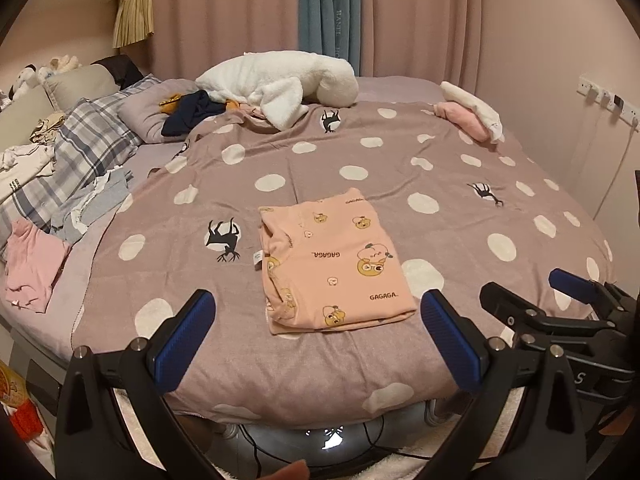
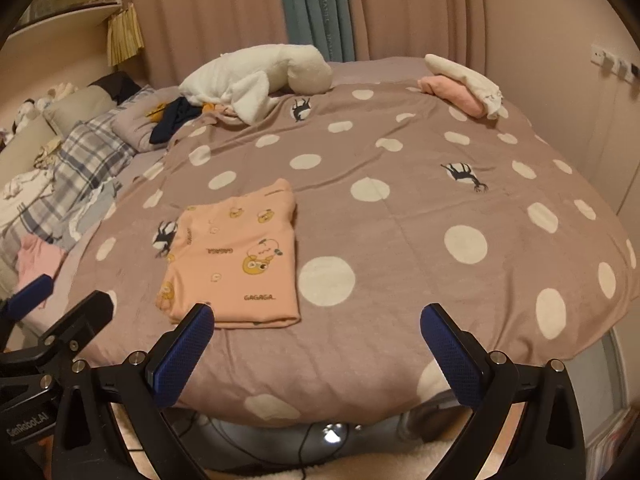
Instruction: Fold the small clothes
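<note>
A peach garment with bear prints [image 1: 334, 264] lies folded into a flat rectangle on the dotted mauve bedspread [image 1: 360, 152]; it also shows in the right wrist view [image 2: 236, 260]. My left gripper [image 1: 318, 312] is open and empty, held above the near edge of the bed just in front of the garment. My right gripper [image 2: 316, 328] is open and empty, to the right of the garment; it also shows in the left wrist view [image 1: 532, 292]. The left gripper shows at the left edge of the right wrist view [image 2: 60, 292].
A white plush toy [image 1: 280, 80] and dark clothes [image 1: 192, 114] lie at the far side. Folded pink and white clothes [image 1: 472, 116] sit at the far right. Loose clothes, including a pink piece [image 1: 32, 268], and plaid pillows [image 1: 88, 148] lie at the left. Curtains hang behind.
</note>
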`<state>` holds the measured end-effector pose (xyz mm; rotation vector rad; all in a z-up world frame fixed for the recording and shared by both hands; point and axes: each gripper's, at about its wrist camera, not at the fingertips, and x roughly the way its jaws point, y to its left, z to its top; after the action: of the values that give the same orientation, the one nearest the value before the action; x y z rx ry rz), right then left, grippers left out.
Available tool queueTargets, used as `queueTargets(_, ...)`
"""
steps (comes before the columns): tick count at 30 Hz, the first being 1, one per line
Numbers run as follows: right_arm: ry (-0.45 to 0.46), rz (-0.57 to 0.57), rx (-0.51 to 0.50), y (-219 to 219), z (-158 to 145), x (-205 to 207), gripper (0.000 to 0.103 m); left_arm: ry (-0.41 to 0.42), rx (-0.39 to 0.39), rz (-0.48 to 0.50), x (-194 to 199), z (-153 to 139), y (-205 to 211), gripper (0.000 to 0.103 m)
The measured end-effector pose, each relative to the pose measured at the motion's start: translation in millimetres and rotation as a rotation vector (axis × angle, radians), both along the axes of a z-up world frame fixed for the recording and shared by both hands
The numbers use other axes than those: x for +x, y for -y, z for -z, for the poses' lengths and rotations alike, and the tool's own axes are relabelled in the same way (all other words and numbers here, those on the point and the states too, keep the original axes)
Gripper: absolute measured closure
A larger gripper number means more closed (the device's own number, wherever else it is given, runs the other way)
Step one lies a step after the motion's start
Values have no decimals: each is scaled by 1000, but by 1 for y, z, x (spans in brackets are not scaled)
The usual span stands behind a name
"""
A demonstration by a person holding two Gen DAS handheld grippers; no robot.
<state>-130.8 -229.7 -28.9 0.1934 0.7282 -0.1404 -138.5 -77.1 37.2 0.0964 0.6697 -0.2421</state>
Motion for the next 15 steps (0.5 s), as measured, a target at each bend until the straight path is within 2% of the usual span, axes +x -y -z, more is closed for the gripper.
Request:
queueTargets(4,23,-8,-18,-2,-2,-1,1,27,0,-29,-1,-2,-4,0)
queueTargets(15,65,-38,-17,-9,-7,3,1,42,-80,-52,5,-10,-17,0)
